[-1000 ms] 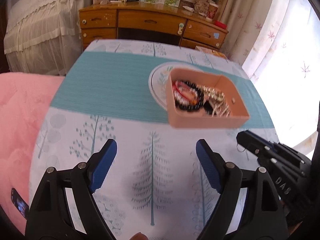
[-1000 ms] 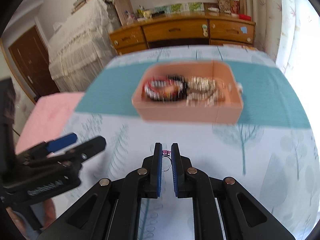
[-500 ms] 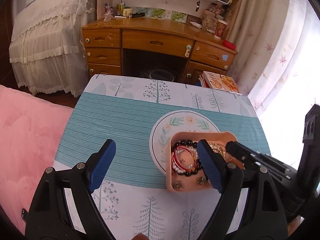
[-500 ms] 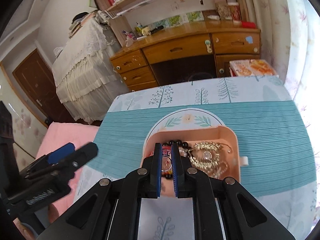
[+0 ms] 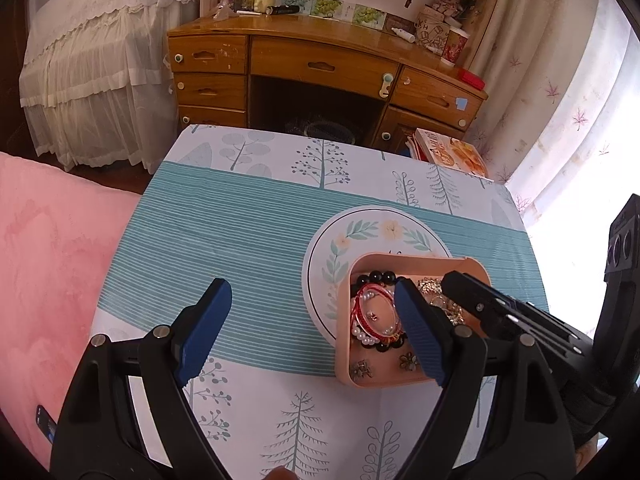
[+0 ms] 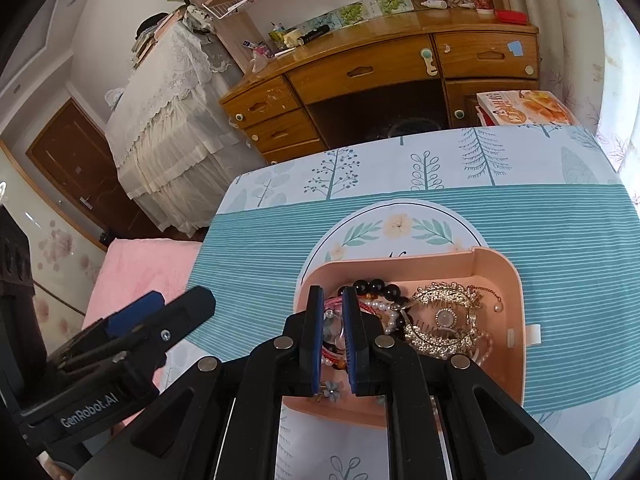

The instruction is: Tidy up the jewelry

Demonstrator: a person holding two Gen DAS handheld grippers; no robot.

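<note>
A pink jewelry box (image 5: 460,266) (image 6: 504,280) sits on the table, partly over a round floral plate (image 5: 372,232) (image 6: 400,220). It holds a black bead bracelet (image 6: 376,286), red and pearl bracelets (image 5: 372,312), gold jewelry (image 6: 444,320) and small flower earrings (image 5: 362,369). My left gripper (image 5: 312,320) is open and empty above the table, left of the box. My right gripper (image 6: 333,312) hovers over the box, nearly shut on a small ring-like earring (image 6: 332,330). It also shows in the left wrist view (image 5: 460,284).
The table wears a teal-striped cloth with tree prints (image 5: 240,232). A pink bed (image 5: 48,264) lies to the left. A wooden desk (image 5: 320,68) stands beyond the table, with books (image 5: 452,152) beside it and curtains at the right.
Both grippers rose and pulled back, so the box looks farther below. My right gripper carried the small earring from the bare cloth to above the box.
</note>
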